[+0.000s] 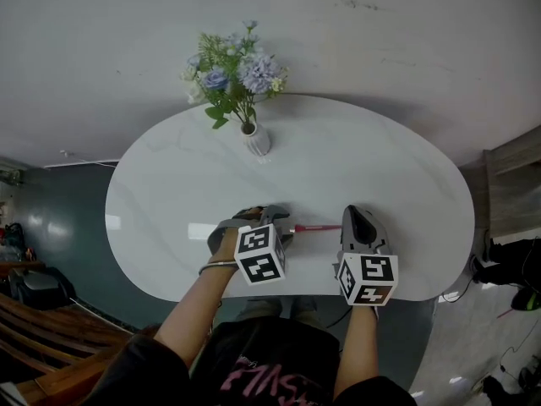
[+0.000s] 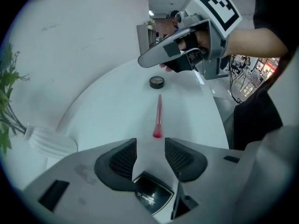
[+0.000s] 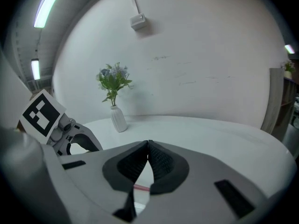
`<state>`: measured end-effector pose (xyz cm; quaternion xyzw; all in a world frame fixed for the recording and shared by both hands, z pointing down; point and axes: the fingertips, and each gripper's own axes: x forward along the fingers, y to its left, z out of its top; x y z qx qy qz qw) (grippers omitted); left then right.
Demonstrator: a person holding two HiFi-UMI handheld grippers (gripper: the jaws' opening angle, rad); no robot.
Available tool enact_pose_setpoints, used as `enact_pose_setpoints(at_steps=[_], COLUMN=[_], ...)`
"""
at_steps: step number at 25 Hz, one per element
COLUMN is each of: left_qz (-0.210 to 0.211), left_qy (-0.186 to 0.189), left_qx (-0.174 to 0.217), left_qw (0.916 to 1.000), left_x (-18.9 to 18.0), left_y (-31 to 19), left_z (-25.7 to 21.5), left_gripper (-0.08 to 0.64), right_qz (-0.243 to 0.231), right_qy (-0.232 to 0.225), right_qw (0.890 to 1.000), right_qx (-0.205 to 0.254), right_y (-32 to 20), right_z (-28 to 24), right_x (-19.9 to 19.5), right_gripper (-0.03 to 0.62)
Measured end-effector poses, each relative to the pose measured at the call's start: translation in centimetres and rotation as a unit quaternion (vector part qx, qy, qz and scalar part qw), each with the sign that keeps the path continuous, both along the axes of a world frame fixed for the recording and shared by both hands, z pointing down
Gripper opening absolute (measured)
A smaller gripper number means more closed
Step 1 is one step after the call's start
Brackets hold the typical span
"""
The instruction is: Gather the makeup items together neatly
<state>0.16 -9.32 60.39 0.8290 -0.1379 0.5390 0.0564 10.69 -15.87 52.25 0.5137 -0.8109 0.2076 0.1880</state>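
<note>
From my head, my left claw and right claw hang over the near side of the white table. A pink makeup pencil lies between them, and a flower vase stands far.

Left gripper view: my jaws stand spread, gripping nothing. A black compact shows below them, the pencil lies just beyond and a small round pot farther.

Right gripper view: my jaws are pressed together, empty.

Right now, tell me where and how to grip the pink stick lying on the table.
Take the pink stick at mid-shaft, coming down from above with the jaws across its length. It lies flat on the table, thin and straight, so a sideways approach would probably roll it; the middle keeps it balanced.
</note>
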Motion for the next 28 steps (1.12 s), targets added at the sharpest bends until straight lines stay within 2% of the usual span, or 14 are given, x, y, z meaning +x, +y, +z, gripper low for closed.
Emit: enact_pose_setpoints(at_steps=[5,11,13,17,19,21,25,28], left_qz=[-0.01,0.029,0.049,0.097,0.094,0.105,0.18,0.208], left_qy=[-0.012,-0.078,-0.089,-0.094,-0.079,-0.077,-0.139,-0.149], left_qx=[0.001,0.005,0.002,-0.03,-0.051,-0.049,-0.018,0.0], left_qw=[0.9999,0.9965,0.9948,0.9904,0.9912,0.9903,0.9736,0.9666], left_x=[-3.8,-8.7,-9.3,-9.3,-9.1,-8.8,-9.8,-9.3], left_y=[0.7,1.9,2.0,2.7,3.0,3.1,3.0,2.6], left_z=[-0.6,0.6,1.0,1.0,0.9,1.1,2.1,2.5], left_gripper=[0.179,0.242,0.253,0.284,0.294,0.32,0.336,0.337], right_qz=[-0.043,-0.083,-0.088,-0.086,-0.08,-0.073,-0.059,-0.051], right_qy=[-0.001,0.001,0.003,0.006,0.007,0.007,0.003,0.002], right_qw=[0.999,0.997,0.996,0.996,0.997,0.997,0.998,0.999], right_qx=[-0.002,-0.001,-0.002,-0.006,-0.007,-0.009,-0.009,-0.011], right_y=[-0.4,-0.5,-0.5,-0.5,-0.5,-0.5,-0.6,-0.4], right_z=[0.1,0.2,0.3,0.4,0.5,0.6,0.6,0.8], right_x=[-3.6,-7.5,-8.1,-8.0,-7.5,-7.0,-6.3,-5.7], right_gripper=[0.063,0.063,0.063,0.063,0.063,0.063,0.063,0.063])
